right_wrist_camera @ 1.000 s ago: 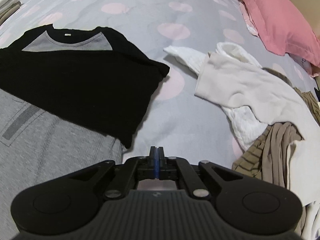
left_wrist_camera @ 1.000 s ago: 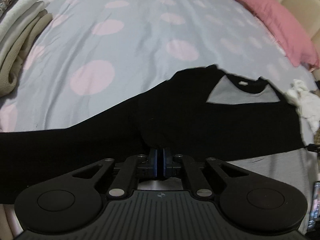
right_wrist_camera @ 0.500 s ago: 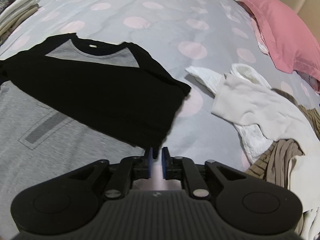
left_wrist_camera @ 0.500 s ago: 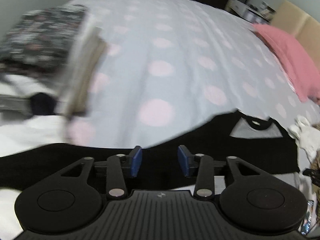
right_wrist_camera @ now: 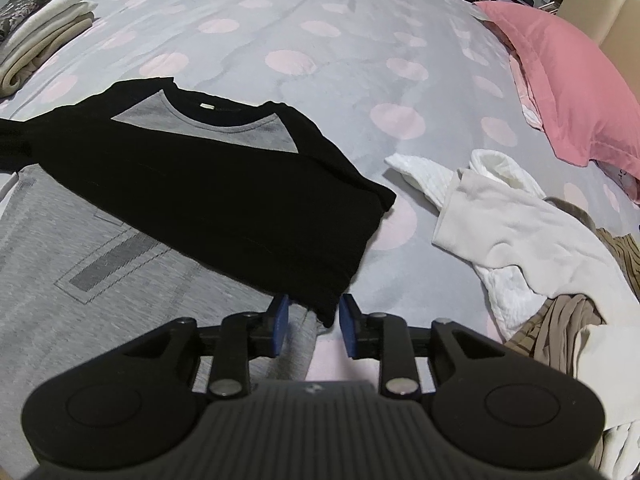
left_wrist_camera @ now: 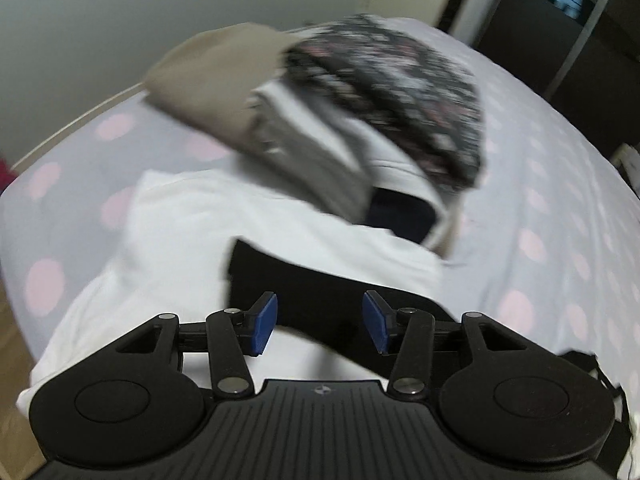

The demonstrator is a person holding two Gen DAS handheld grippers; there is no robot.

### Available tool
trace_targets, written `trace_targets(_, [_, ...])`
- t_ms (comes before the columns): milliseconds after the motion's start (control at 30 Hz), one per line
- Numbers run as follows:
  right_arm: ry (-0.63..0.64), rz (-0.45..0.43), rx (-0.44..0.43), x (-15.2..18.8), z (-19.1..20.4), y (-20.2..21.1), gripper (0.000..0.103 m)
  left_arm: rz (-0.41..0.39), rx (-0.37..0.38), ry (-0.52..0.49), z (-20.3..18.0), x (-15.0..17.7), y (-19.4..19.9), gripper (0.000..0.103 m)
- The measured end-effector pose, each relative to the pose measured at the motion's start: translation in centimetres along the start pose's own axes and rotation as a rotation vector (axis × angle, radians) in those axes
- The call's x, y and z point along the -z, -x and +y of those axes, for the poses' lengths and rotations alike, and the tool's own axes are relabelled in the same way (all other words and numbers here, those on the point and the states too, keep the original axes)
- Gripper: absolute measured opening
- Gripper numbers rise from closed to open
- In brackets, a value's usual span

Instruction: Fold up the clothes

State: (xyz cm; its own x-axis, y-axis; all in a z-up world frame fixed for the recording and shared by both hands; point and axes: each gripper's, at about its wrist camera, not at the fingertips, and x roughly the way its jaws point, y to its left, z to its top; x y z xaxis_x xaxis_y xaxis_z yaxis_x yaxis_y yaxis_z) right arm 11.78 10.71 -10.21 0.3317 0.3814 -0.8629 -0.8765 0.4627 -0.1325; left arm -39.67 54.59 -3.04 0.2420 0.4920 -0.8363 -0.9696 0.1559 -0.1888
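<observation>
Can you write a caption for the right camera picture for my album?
Open right tool by the black sleeve folded across a gray shirt.

shirt (right_wrist_camera: 224, 184): matt black-grey knit cloth | towel (right_wrist_camera: 500, 208): white textured cloth

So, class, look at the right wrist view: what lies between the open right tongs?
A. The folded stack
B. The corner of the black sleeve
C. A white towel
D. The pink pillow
B: the black sleeve folded across the shirt ends in a corner sitting between the open right tongs.
</observation>
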Motion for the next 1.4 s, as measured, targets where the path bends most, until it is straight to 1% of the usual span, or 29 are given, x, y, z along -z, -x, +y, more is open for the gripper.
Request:
trace_targets(200, [0.007, 0.0, 0.0, 0.0, 0.3, 0.1, 0.032, 0.02, -0.041, 0.065, 1.5, -0.2, -1.3, 0.046])
trace_targets(300, [0.007, -0.002, -0.001, 0.1, 0.4, 0.2, 0.032, 0.037, -0.078, 0.091, 1.9, 0.0, -1.6, 0.046])
trace_targets(433, [0.015, 0.002, 0.0, 0.1, 0.5, 0.0, 0.032, 0.029, -0.067, 0.13, 2.6, 0.1, -1.4, 0.045])
trace_targets(467, [0.017, 0.004, 0.001, 0.1, 0.5, 0.0, 0.032, 0.023, -0.051, 0.138, 2.6, 0.0, -1.4, 0.042])
trace_targets(533, [0.022, 0.006, 0.001, 0.1, 0.6, -0.1, 0.033, 0.012, -0.01, 0.149, 2.5, 0.0, -1.3, 0.013])
trace_targets(567, [0.023, 0.006, 0.003, 0.2, 0.6, -0.1, 0.033, -0.003, 0.008, 0.143, 2.1, 0.0, -1.0, 0.01])
trace_targets(600, [0.023, 0.005, 0.004, 0.2, 0.6, 0.0, 0.033, -0.021, 0.025, 0.135, 1.6, 0.0, -0.6, 0.006])
trace_targets(667, [0.022, 0.002, 0.005, 0.2, 0.5, 0.0, 0.033, -0.071, 0.074, 0.108, 0.4, 0.0, 0.5, 0.005])
trace_targets(733, [0.02, 0.002, 0.008, 0.3, 0.5, 0.1, 0.033, -0.132, 0.147, 0.057, -1.4, 0.2, 1.8, 0.004])
trace_targets(800, [0.016, 0.004, 0.008, 0.4, 0.4, 0.1, 0.033, -0.169, 0.227, 0.021, -3.3, 0.5, 3.0, 0.004])
trace_targets(867, [0.008, 0.008, 0.004, 0.4, 0.4, 0.1, 0.033, -0.186, 0.315, -0.023, -5.8, 0.7, 4.2, 0.004])
trace_targets(933, [0.002, 0.012, 0.001, 0.5, 0.5, 0.1, 0.033, -0.196, 0.384, -0.074, -8.4, 1.1, 5.1, 0.004])
trace_targets(1067, [0.002, 0.013, -0.004, 0.4, 0.7, 0.3, 0.033, -0.179, 0.546, -0.154, -14.8, 2.9, 6.7, 0.004])
trace_targets(1167, [-0.006, 0.004, -0.012, 0.2, 0.7, 0.7, 0.033, -0.144, 0.646, -0.257, -20.4, 5.4, 7.5, 0.004])
trace_targets(1267, [-0.008, -0.007, -0.019, 0.1, 0.5, 1.1, 0.033, -0.102, 0.708, -0.385, -26.1, 8.2, 7.8, 0.004])
trace_targets(1400, [-0.035, -0.008, -0.044, 0.2, 0.1, 1.0, 0.033, -0.038, 0.752, -0.521, -31.8, 12.5, 7.1, 0.004])
